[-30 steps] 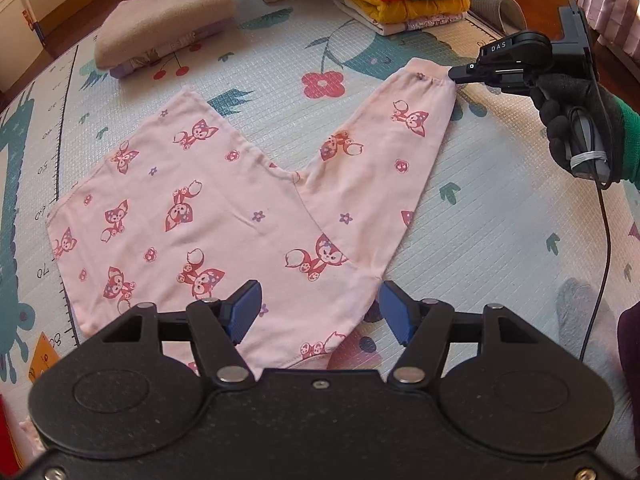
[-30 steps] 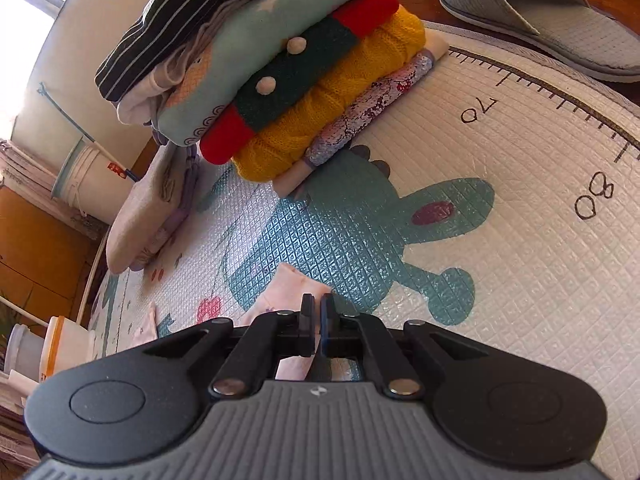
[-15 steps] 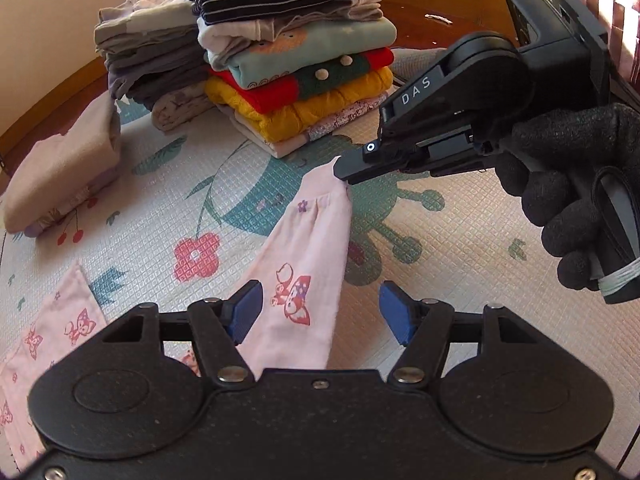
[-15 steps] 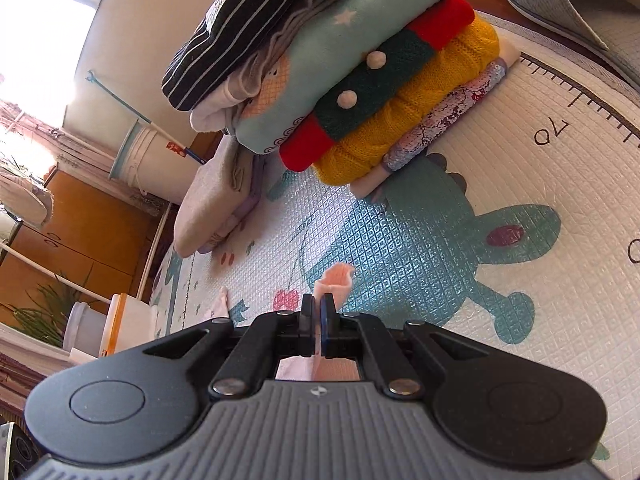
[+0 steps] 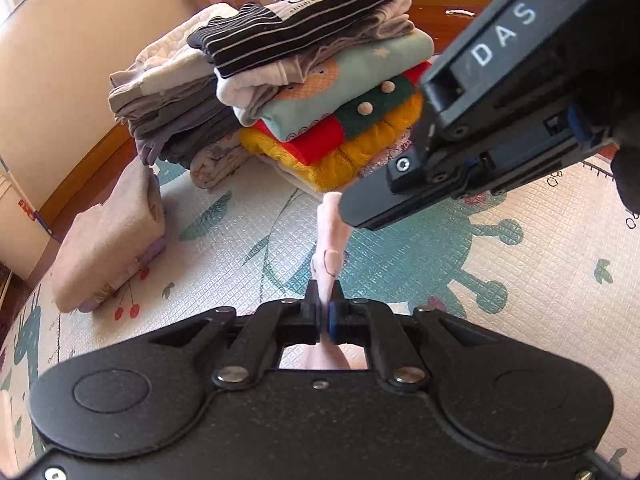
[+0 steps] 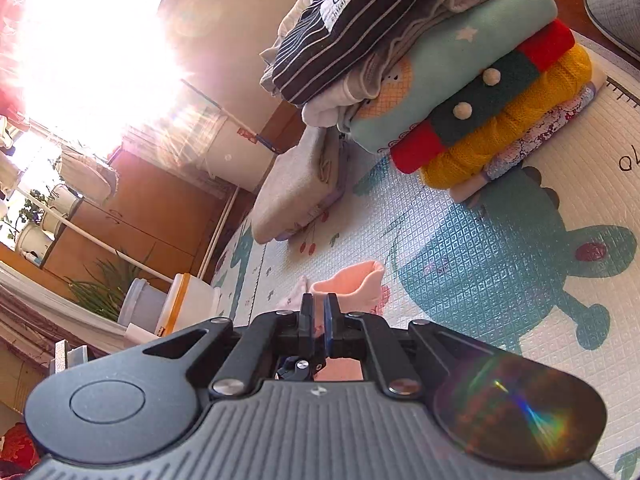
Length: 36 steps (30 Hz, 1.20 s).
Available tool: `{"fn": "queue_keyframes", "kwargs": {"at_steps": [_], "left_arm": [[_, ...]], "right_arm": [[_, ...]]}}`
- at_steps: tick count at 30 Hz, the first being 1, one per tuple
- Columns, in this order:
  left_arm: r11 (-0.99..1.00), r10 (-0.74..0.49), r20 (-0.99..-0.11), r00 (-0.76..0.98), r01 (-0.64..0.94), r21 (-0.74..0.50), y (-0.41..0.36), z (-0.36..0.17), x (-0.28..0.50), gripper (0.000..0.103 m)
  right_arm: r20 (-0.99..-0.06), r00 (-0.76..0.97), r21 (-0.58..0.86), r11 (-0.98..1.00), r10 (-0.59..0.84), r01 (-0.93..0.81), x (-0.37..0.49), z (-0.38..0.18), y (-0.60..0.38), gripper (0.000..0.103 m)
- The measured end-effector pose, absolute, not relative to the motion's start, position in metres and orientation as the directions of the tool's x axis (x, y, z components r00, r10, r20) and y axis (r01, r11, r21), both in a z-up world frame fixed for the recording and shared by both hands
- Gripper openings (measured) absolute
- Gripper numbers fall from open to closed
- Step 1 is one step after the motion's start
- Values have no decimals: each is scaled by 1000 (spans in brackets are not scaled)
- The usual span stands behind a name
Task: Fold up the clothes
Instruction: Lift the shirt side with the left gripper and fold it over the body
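Both wrist views look low across the mat (image 5: 248,248), sharing the clothes stack (image 6: 460,92).

Home, living room or bedroom floor. Evidence: kids' foam play mat (image 5: 248,240) with cartoon animals, flowers and a printed ruler edge; wood floor showing past its far edge. Stack of folded clothes (image 5: 320,92) at the far side of the mat, striped top, knit sweaters; a second, greyer folded stack (image 5: 168,120) to its left, and a beige folded bundle (image 5: 108,248) nearer on the left. Grey slipper (image 6: 612,4) on the floor, far right. Sunlit window (image 6: 88,32) on the left, potted plants (image 6: 44,216) by it, wooden cabinets (image 6: 132,216), plastic buckets (image 6: 144,304).
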<state>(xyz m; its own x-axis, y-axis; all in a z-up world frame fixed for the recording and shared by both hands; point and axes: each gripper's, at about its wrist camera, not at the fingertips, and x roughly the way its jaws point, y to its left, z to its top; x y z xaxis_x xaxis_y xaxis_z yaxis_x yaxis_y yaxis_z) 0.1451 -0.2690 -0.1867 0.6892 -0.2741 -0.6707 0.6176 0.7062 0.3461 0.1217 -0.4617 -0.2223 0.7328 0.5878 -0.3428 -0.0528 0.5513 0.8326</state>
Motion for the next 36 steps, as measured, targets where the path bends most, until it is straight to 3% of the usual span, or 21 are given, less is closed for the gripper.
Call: {"fn": "queue_keyframes", "kwargs": {"at_steps": [1, 3, 4, 6, 14, 20, 36], "left_arm": [[725, -274, -668, 692, 605, 329, -260, -179, 146, 3], [763, -269, -663, 698, 575, 297, -241, -164, 148, 3], [780, -269, -661, 701, 561, 277, -230, -157, 150, 3], [815, -268, -659, 702, 530, 233, -207, -143, 152, 3], [918, -217, -684, 697, 383, 99, -131, -120, 159, 3], [945, -214, -686, 695, 324, 33, -100, -111, 151, 3], [974, -105, -700, 706, 215, 71, -23, -89, 134, 3]], "right_arm": [[-342, 734, 829, 556, 587, -59, 119, -221, -460, 19], [-349, 730, 821, 568, 587, -64, 115, -222, -456, 43], [-380, 715, 808, 587, 587, -53, 114, -226, -450, 45], [-444, 680, 778, 627, 584, -30, 113, -236, -437, 45], [-585, 457, 623, 732, 670, -276, 101, -243, -326, 50], [-730, 366, 412, 799, 578, -439, 79, -257, -244, 51], [-776, 440, 111, 784, 453, -611, 46, -263, -173, 51]]}}
